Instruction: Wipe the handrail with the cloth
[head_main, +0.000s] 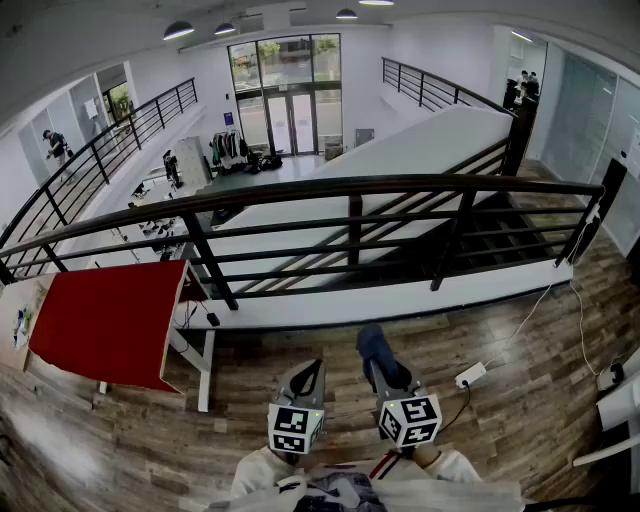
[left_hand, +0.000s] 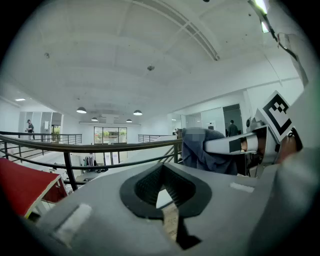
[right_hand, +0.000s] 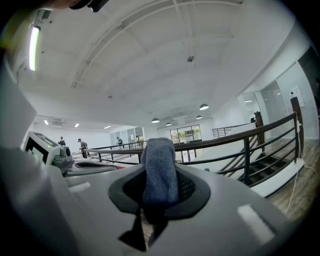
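Currently, my right gripper (right_hand: 159, 187) has its jaws closed on a dark blue knitted cloth (right_hand: 160, 165), which stands up out of the pads as a narrow fold. My left gripper (left_hand: 162, 192) has its jaws drawn together with nothing between them. Both are carried low and close to my body. The black metal handrail (head_main: 350, 188) runs across ahead of me, well apart from the cloth; no wiping contact has been made.

Risks noted:
- Grip. Only a thin pinch of fabric appears to be held. Drag along the rail could, in my judgement, pull the cloth free.
- Drop. Beyond the rail the floor falls away to a lower level. A cloth that slips on the far side would probably be lost.
- Contact. The fold is slim. If I come in too low, the hard jaws could scrape the rail instead of the fabric.
- Footing. A white power strip (head_main: 470, 375) and its cable lie on the wooden floor (head_main: 300, 345) to my right, a likely snag if I step that way.
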